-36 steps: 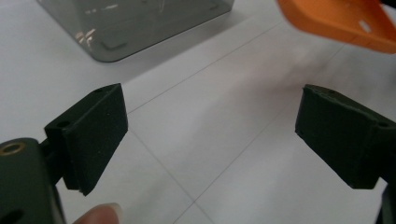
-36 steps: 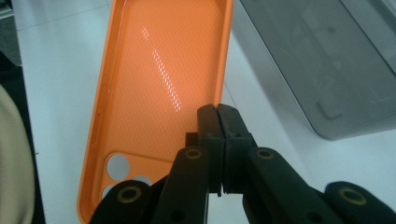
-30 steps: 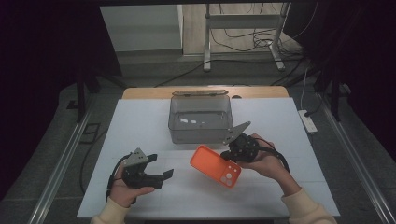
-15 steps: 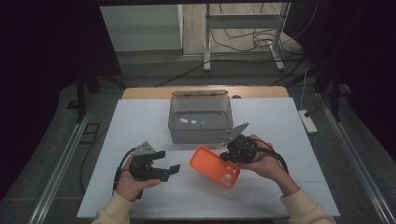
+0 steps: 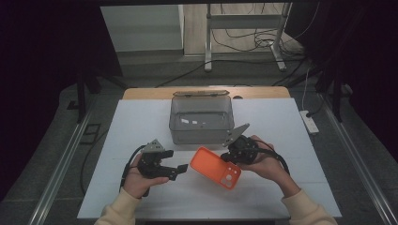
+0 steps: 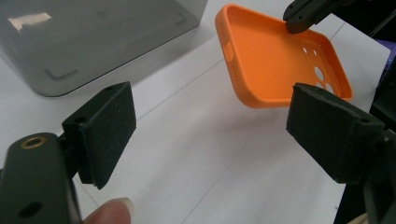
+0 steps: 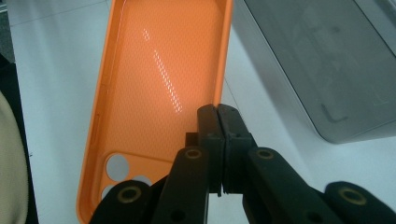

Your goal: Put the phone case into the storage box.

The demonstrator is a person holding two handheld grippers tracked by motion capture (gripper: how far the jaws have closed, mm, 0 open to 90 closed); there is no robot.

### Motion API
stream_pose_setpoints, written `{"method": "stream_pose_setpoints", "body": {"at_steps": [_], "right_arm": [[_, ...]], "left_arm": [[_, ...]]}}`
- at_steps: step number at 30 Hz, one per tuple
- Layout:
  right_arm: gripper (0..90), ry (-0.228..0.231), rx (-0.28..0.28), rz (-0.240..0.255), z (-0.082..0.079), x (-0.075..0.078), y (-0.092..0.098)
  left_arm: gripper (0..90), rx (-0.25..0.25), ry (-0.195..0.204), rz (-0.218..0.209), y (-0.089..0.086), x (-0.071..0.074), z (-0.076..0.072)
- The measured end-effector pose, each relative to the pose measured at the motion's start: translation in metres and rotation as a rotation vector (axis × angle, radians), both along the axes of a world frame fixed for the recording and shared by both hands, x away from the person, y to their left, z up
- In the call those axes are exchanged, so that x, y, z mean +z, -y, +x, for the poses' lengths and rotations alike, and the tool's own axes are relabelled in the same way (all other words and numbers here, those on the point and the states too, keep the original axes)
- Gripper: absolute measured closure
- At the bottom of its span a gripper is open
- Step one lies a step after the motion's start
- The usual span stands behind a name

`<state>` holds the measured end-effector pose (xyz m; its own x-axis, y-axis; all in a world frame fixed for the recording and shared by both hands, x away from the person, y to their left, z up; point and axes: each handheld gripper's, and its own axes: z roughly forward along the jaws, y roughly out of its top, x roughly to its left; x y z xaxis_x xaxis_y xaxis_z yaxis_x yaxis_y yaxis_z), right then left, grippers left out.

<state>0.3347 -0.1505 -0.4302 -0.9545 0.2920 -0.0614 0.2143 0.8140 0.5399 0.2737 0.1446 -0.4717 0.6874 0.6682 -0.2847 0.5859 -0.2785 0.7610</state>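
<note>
High view: the right gripper (image 5: 233,151) holds an orange phone case (image 5: 215,167) by one long rim, just in front of the grey bin (image 5: 202,120), above the white table (image 5: 291,122). The case's long axis runs diagonally, from near the left gripper (image 5: 176,169) toward the person's right, camera holes at the nearer end, hollow side up. The left gripper sits just beside the case's far corner, not touching it; its jaws stand apart with nothing between them, having just closed slightly.

Left gripper view: its two pads (image 6: 108,126) are wide apart, and the case (image 6: 275,60) lies ahead and to the right, tilted, with the right gripper's jaw tip pinching the upper rim.

Right gripper view: the jaws are clamped together on the thin side wall of the case (image 7: 163,88), the bin (image 7: 322,60) just to the right.

Risk, as I judge it: the grip is narrow and off-centre on a flexible rim, so a push from the left gripper could pivot or pull the case free.
</note>
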Motion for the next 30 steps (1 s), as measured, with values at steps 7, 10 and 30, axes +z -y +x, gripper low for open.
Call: {"method": "stream_pose_setpoints", "body": {"at_steps": [7, 10, 30], "right_arm": [[88.7, 0.003, 0.004, -0.002, -0.001, 0.0, -0.001], [88.7, 0.004, 0.004, -0.002, -0.001, 0.0, -0.001], [88.6, 0.009, 0.016, -0.002, -0.003, -0.001, -0.004]], "left_arm": [[16.7, -0.021, -0.008, -0.012, 0.005, 0.001, 0.003], [16.9, -0.033, -0.011, -0.011, 0.009, 0.002, 0.004], [17.6, -0.074, -0.018, -0.001, 0.025, 0.004, 0.014]]}}
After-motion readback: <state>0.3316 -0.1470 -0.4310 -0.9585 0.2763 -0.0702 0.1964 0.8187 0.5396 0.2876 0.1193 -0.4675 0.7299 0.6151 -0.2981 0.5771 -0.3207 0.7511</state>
